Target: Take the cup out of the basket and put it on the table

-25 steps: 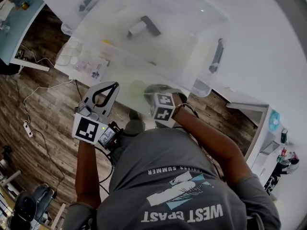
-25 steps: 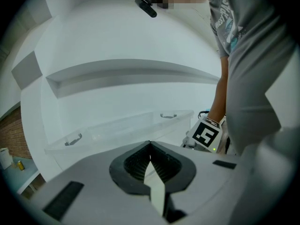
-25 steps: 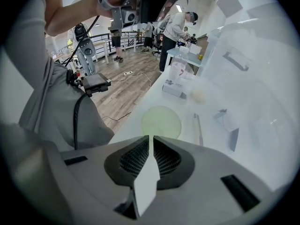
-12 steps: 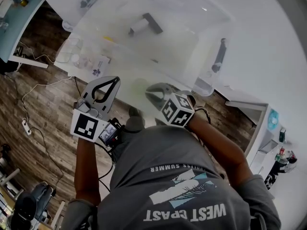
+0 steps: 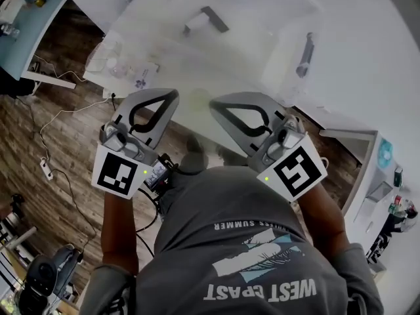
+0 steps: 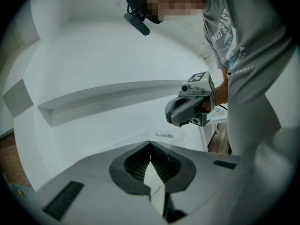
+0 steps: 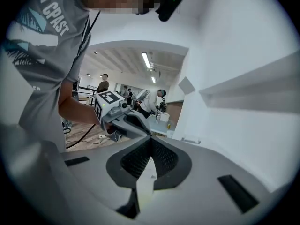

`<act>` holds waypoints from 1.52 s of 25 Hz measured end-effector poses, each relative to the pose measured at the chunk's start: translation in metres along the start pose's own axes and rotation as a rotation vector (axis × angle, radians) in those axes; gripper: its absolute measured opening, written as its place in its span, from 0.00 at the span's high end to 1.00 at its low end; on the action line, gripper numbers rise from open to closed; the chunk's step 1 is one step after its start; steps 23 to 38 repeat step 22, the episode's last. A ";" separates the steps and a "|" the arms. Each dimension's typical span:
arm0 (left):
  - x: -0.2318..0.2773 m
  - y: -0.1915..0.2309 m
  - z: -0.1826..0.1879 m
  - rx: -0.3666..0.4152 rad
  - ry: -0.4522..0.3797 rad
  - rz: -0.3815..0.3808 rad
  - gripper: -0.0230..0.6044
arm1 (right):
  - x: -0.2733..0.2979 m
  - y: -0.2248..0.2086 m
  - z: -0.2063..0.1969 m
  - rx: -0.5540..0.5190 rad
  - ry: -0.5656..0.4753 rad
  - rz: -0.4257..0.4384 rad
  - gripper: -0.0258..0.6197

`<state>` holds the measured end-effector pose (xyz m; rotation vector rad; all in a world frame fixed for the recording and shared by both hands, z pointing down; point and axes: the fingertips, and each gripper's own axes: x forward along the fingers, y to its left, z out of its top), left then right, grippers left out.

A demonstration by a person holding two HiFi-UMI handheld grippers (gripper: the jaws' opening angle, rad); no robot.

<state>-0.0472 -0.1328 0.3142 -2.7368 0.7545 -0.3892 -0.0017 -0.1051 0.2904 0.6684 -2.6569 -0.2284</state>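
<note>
White desk [image 5: 367, 77] over a dark wood-plank floor [image 5: 59, 130], with a second, blue-topped desk [image 5: 26, 25] at the upper left. Item: translucent plastic basket [image 5: 275, 64] on the white desk, with dark latches on two sides; inside it lies a white cylindrical piece with a dark bar [image 5: 205, 21], too washed out to identify. Item: cup [image 5: 197, 100], visible only as a faint pale green round form on the desk outside the basket, near the front edge and just beyond the two gripper tips. Item: left gripper [image 5: 172, 94], jaws fully closed, tip to tip, nothing between them. Item: right gripper [image 5: 215, 104], jaws likewise pressed together and empty. Both are held close in front of the person's chest, side by side and apart. Markings: each gripper cube bears black-and-white square markers; the person's grey T-shirt [image 5: 249, 254] reads "WEST COAST", with "SUMMER" in a smaller line. Surroundings: clear packets [image 5: 121, 67] at the desk's left edge, and cables with a power strip [image 5: 44, 169] on the floor. The right gripper view shows people standing in a lit hall behind.
</note>
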 end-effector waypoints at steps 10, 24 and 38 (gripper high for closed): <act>-0.012 -0.051 0.061 0.114 0.004 0.026 0.95 | -0.075 0.020 0.052 -0.174 -0.138 -0.061 0.94; 0.001 -0.196 0.133 0.175 0.007 -0.053 0.95 | -0.212 0.081 0.038 -0.183 -0.170 -0.119 0.94; 0.001 -0.196 0.133 0.175 0.007 -0.053 0.95 | -0.212 0.081 0.038 -0.183 -0.170 -0.119 0.94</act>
